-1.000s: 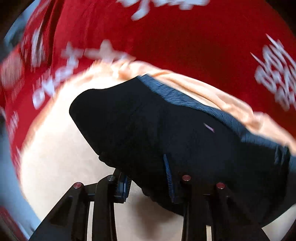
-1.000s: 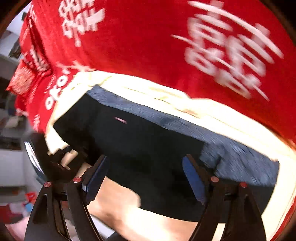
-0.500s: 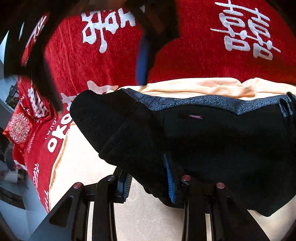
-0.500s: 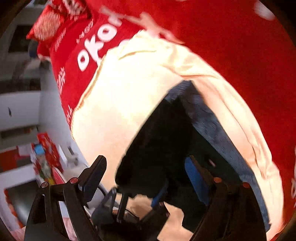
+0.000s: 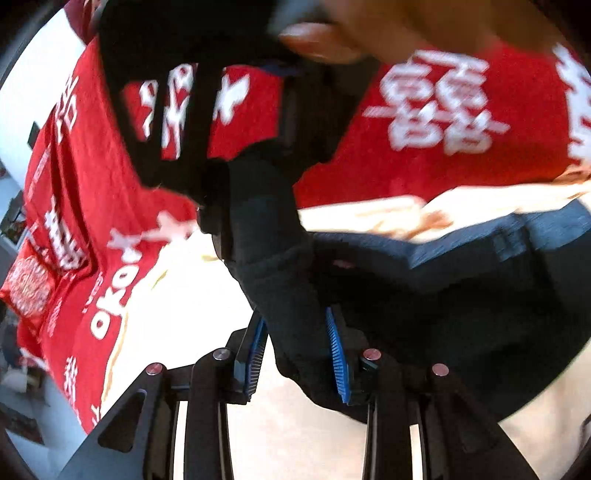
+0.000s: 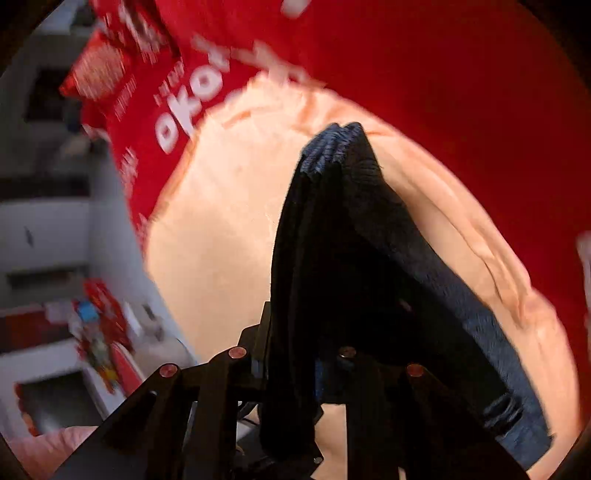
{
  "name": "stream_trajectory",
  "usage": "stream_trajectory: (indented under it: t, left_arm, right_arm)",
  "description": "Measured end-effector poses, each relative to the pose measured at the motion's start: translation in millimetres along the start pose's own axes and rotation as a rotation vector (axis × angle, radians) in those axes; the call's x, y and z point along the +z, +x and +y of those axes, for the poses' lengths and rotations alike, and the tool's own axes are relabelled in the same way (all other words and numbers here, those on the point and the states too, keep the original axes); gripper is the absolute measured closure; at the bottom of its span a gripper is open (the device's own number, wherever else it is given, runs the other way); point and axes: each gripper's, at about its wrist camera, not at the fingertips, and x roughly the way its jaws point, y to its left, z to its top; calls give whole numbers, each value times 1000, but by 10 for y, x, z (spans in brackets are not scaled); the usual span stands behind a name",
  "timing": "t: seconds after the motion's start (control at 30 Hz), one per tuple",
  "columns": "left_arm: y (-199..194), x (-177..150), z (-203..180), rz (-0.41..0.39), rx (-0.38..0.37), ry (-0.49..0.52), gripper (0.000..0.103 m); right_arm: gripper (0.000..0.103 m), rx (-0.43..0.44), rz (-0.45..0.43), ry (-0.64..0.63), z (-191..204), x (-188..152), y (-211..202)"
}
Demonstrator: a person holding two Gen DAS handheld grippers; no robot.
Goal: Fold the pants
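Observation:
The black pants (image 5: 443, 302) lie on a peach sheet, their blue-grey waistband (image 5: 535, 236) along the far right. My left gripper (image 5: 295, 321) is shut on a thick fold of the black cloth, with a blue pad on each side of it. Above it, the right gripper (image 5: 243, 184) comes down onto the same fold, blurred, with a hand (image 5: 369, 29) behind it. In the right wrist view a bunched strip of the pants (image 6: 354, 240) rises between the fingers of my right gripper (image 6: 295, 343). Its jaws are closing and pinch the cloth.
A red blanket with white characters (image 5: 461, 110) covers the bed around the peach sheet (image 6: 229, 221). The bed's edge runs down the left of the right wrist view. Beyond it are white furniture (image 6: 48, 240) and colourful clutter on the floor (image 6: 99, 332).
The right gripper has swung over to the left end of the pants and closed on the cloth. The left gripper has lifted and rolled with its fold still held.

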Motion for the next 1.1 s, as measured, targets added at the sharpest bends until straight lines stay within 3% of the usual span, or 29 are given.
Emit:
stream_trajectory:
  t: [0.13, 0.3, 0.53, 0.77, 0.93, 1.03, 1.07, 1.1]
  left_arm:
    - [-360, 228, -279, -53, -93, 23, 70]
    - [-732, 444, -773, -76, -211, 87, 70]
    - [-1109, 549, -1789, -95, -310, 256, 70]
    - [-1091, 382, -2755, -41, -348, 412, 70]
    - [-855, 237, -3128, 33, -334, 467, 69]
    - [-783, 133, -3243, 68, -313, 505, 69]
    - [-776, 103, -3256, 71, -308, 521, 65]
    - [-779, 71, -3266, 81, -311, 535, 52]
  right_arm:
    - [86, 109, -174, 95, -425, -577, -608]
    - [86, 163, -339, 205, -967, -1363, -1181]
    - [86, 239, -492, 381, -1820, -2433, -1602]
    - [86, 238, -520, 529, -2596, -3176, -1428]
    - [86, 198, -484, 596, -3009, -3304, -1108]
    - [86, 218, -472, 636, -3135, -3390, -915]
    - [86, 222, -476, 641, -3156, -3415, -895]
    - [86, 221, -479, 643, -3159, -3424, -883]
